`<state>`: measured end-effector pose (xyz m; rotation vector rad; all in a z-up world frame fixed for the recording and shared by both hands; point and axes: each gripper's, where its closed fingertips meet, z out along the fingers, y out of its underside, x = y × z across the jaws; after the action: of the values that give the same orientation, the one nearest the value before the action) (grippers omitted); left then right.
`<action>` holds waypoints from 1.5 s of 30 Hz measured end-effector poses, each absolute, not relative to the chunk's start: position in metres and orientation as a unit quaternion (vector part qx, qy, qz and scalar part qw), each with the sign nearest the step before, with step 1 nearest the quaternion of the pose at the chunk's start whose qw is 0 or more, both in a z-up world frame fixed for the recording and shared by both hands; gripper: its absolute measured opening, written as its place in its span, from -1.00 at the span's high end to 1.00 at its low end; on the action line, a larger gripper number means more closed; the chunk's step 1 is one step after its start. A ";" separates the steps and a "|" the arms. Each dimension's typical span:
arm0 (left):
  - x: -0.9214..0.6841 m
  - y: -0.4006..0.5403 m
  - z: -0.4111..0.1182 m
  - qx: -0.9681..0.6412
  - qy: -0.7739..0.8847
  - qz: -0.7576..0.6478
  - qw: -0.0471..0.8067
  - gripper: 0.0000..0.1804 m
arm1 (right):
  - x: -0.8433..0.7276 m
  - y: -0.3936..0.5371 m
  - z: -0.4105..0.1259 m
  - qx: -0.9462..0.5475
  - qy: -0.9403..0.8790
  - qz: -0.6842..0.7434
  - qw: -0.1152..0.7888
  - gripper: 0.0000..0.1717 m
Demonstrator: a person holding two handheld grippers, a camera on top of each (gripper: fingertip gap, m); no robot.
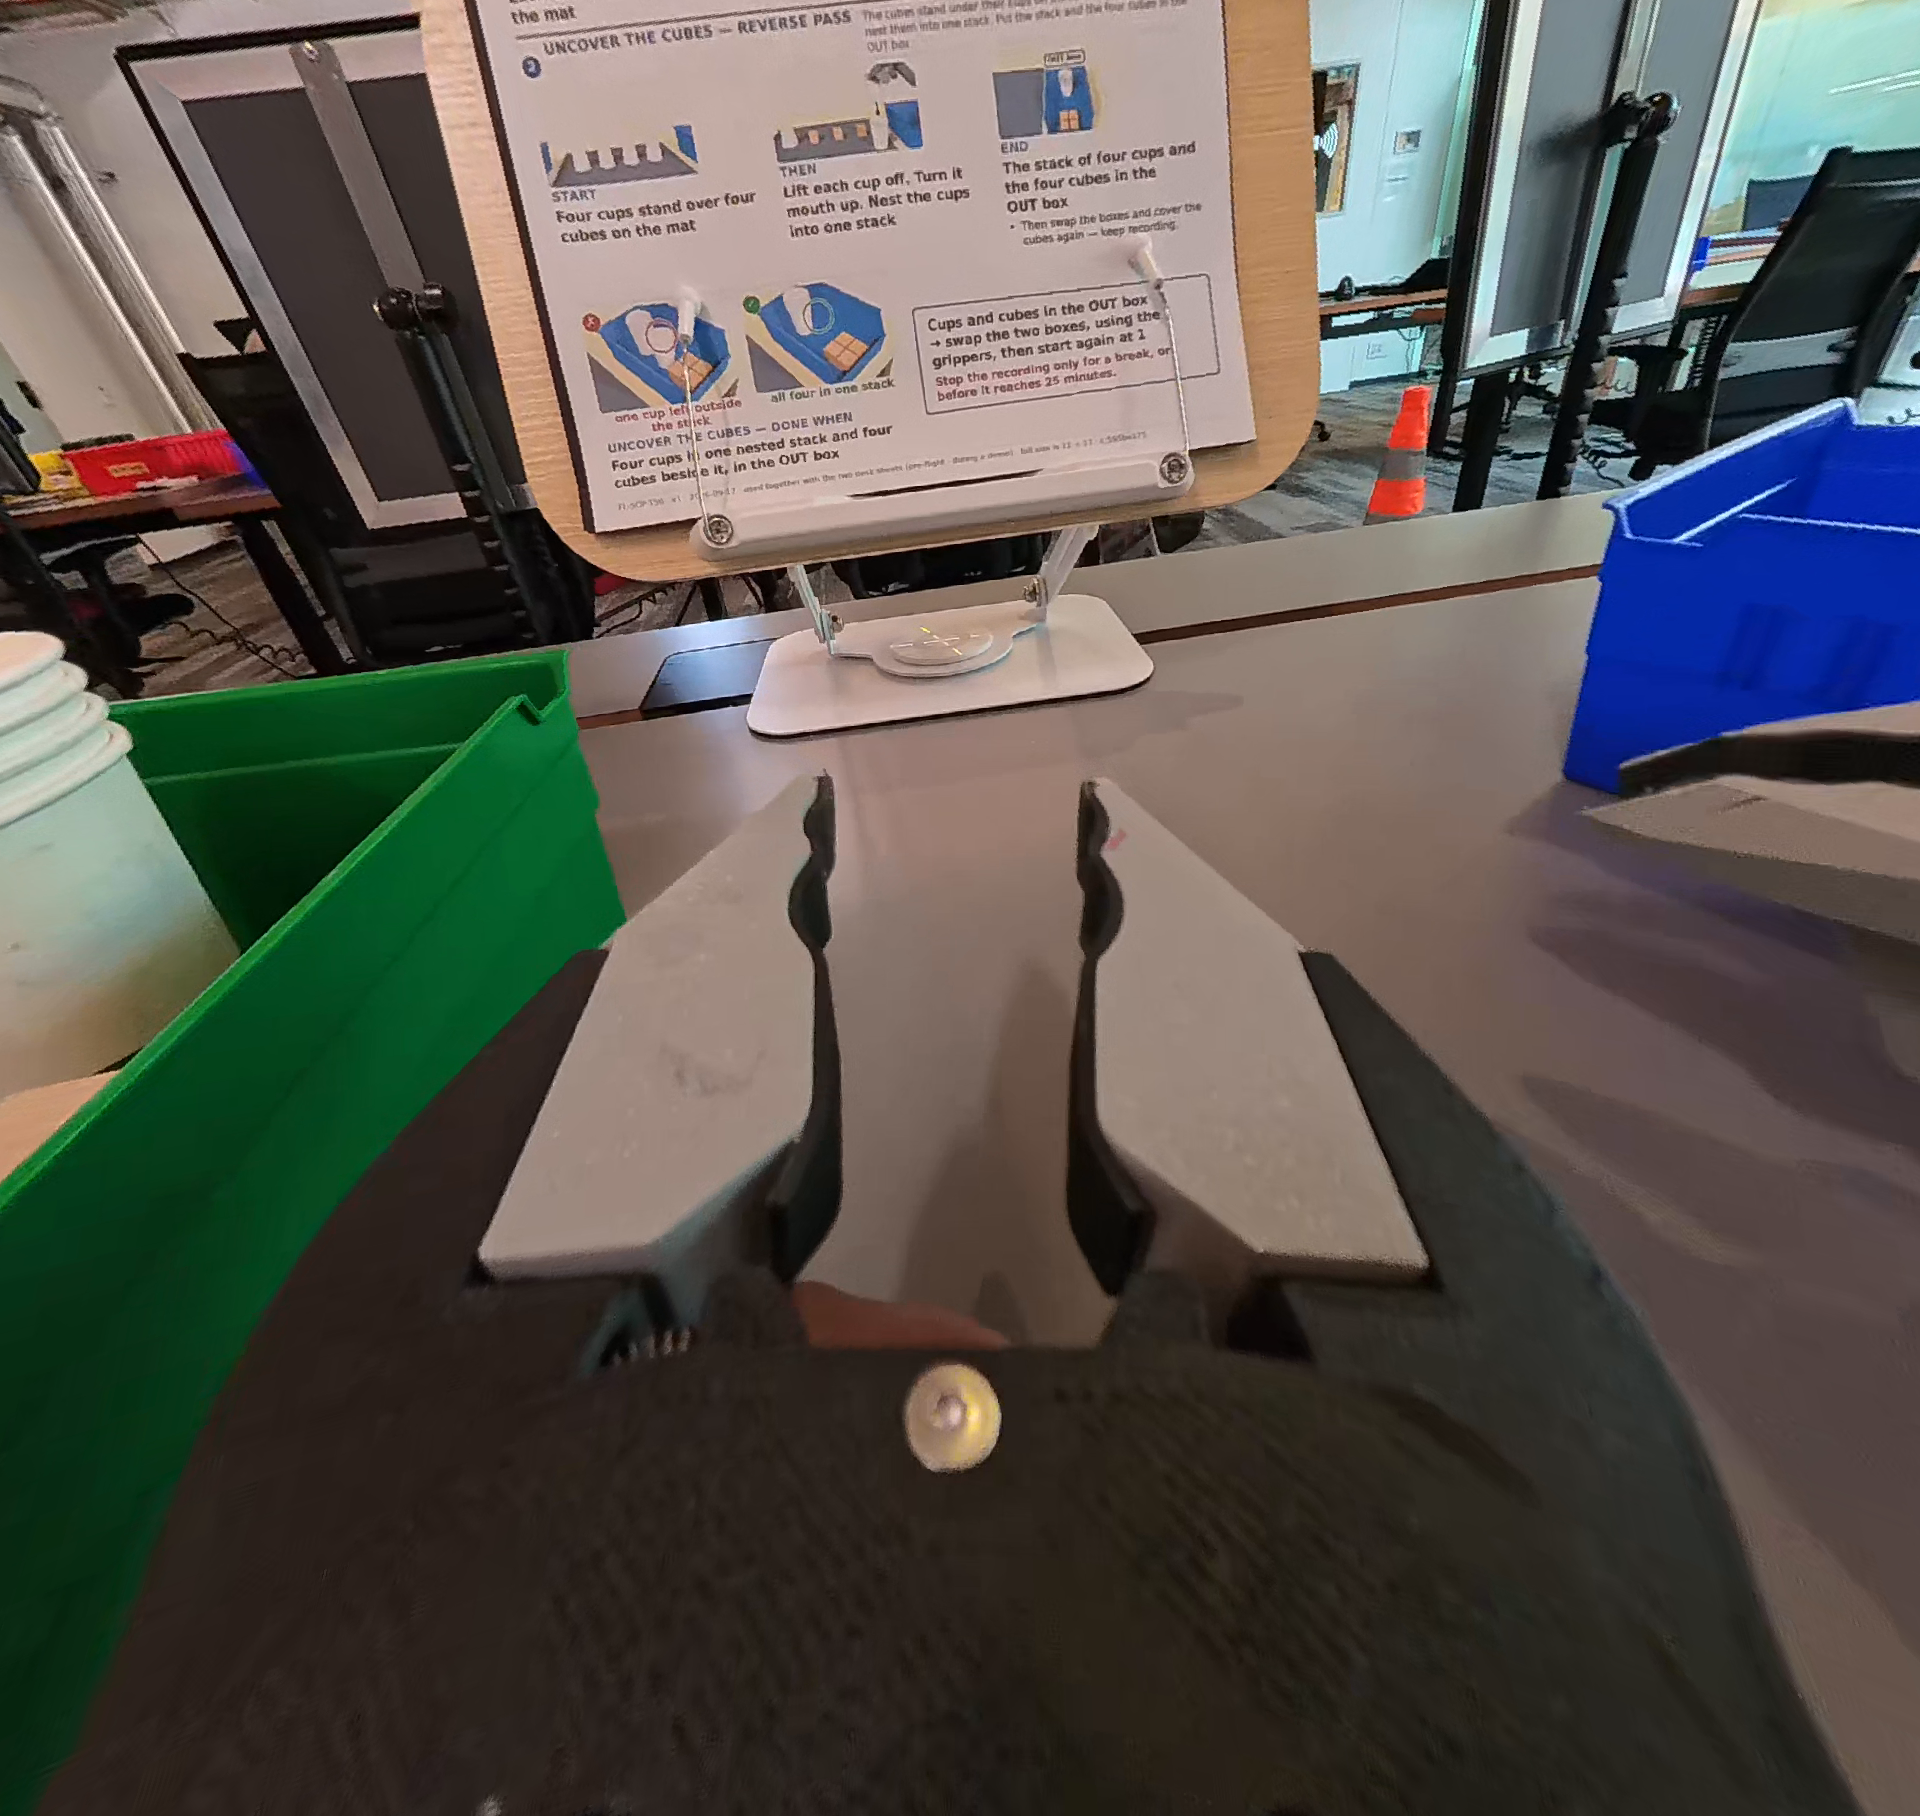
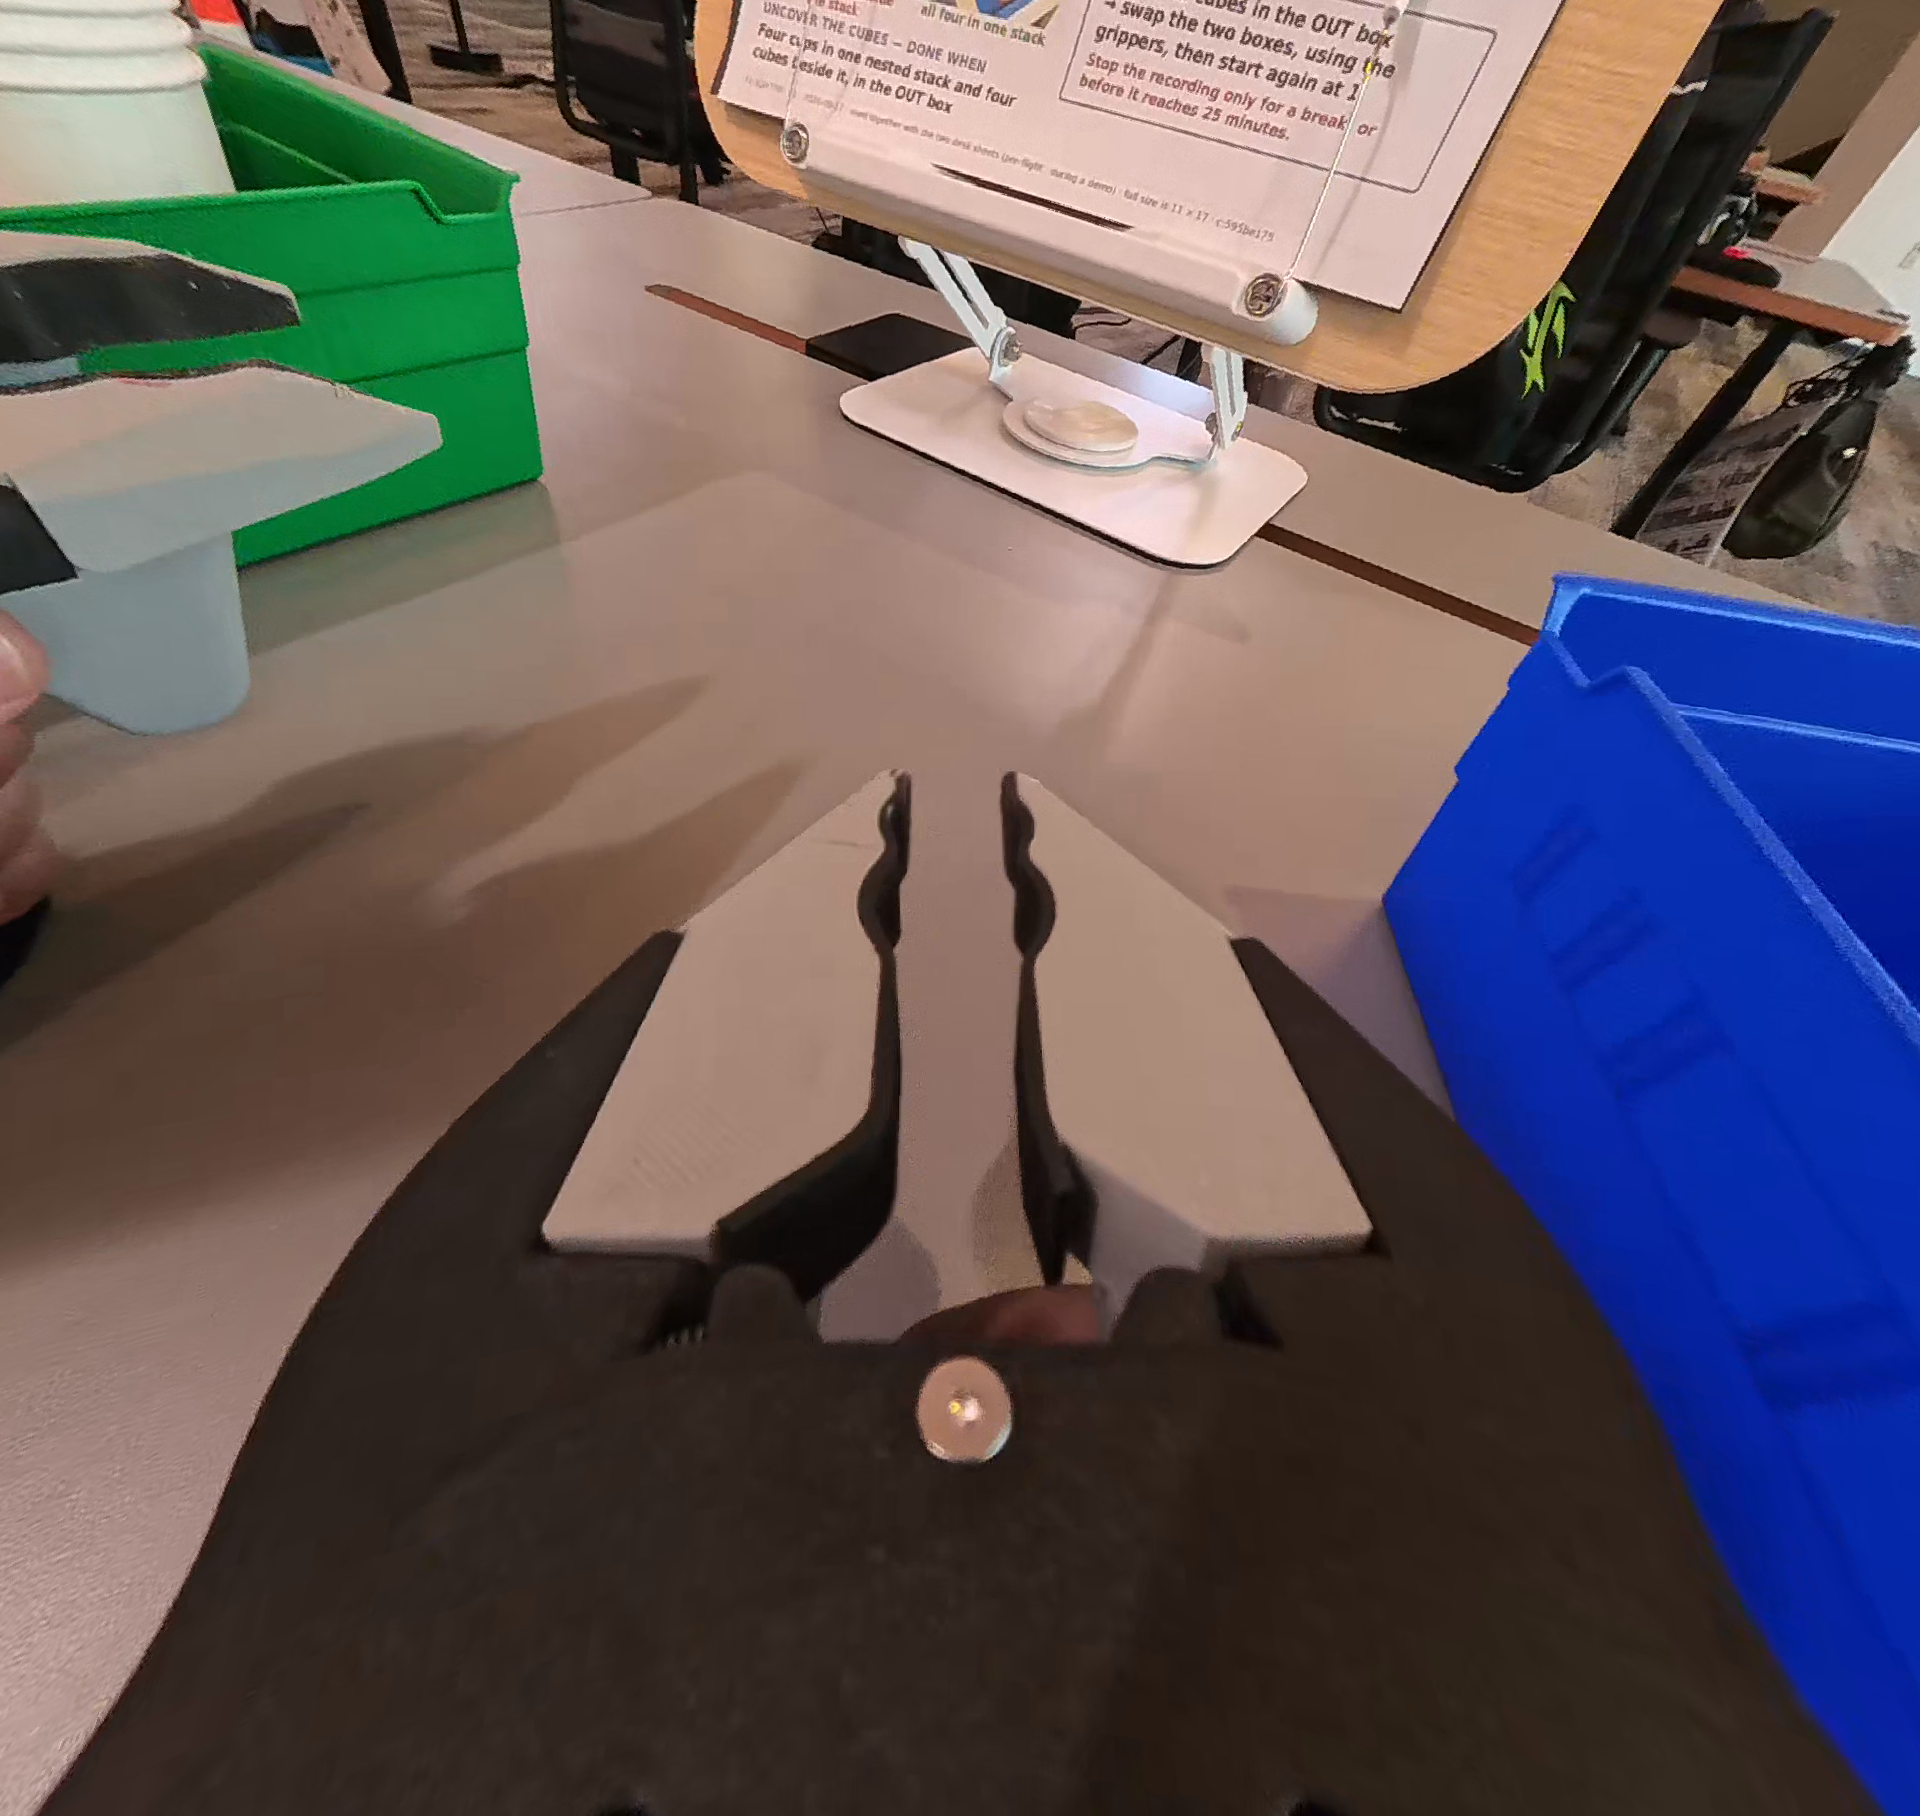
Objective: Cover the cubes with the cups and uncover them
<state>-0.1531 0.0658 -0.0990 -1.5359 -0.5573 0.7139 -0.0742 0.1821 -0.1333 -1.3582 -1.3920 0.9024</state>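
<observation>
A stack of white cups (image 1: 62, 831) stands in the green bin (image 1: 364, 935) at the far left; it also shows in the right wrist view (image 2: 94, 73), top left. No cube shows clearly. My left gripper (image 1: 956, 790) is open and empty above the bare grey table (image 1: 1299, 883), just right of the green bin. My right gripper (image 2: 954, 779) hovers over the table with its jaws only narrowly apart and nothing between them, left of the blue bin (image 2: 1662, 1039). Each gripper shows in the other's view: the right one's fingers (image 1: 1766, 831) and the left one's fingers (image 2: 208, 436).
A white stand (image 1: 945, 665) holding an instruction sheet on a wooden board stands at the table's far middle, also in the right wrist view (image 2: 1081, 457). The green bin (image 2: 416, 312) bounds the left, the blue bin (image 1: 1745, 623) the right. A hand (image 2: 16, 727) holds the left gripper.
</observation>
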 end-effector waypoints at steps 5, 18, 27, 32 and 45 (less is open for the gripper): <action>-0.153 0.066 -0.099 -0.671 -0.242 0.310 0.628 0.52 | -0.074 0.185 -0.133 -0.558 -0.566 0.354 0.493 0.89; -0.151 0.060 -0.094 -0.653 -0.245 0.315 0.643 0.54 | -0.071 0.233 -0.131 -0.627 -0.480 0.296 0.538 0.63; -0.151 0.061 -0.094 -0.656 -0.244 0.315 0.642 0.54 | -0.056 0.294 -0.142 -0.702 -0.414 0.234 0.530 0.67; -0.151 0.061 -0.094 -0.655 -0.244 0.315 0.642 0.54 | -0.057 0.318 -0.141 -0.715 -0.384 0.244 0.531 0.65; -0.151 0.061 -0.094 -0.655 -0.244 0.314 0.643 0.54 | -0.044 0.351 -0.123 -0.682 -0.364 0.158 0.614 0.35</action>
<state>-0.1510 0.0609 -0.0942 -1.4918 -0.5565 0.7160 -0.0444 0.3513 -0.1235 -1.5717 -0.8384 0.3648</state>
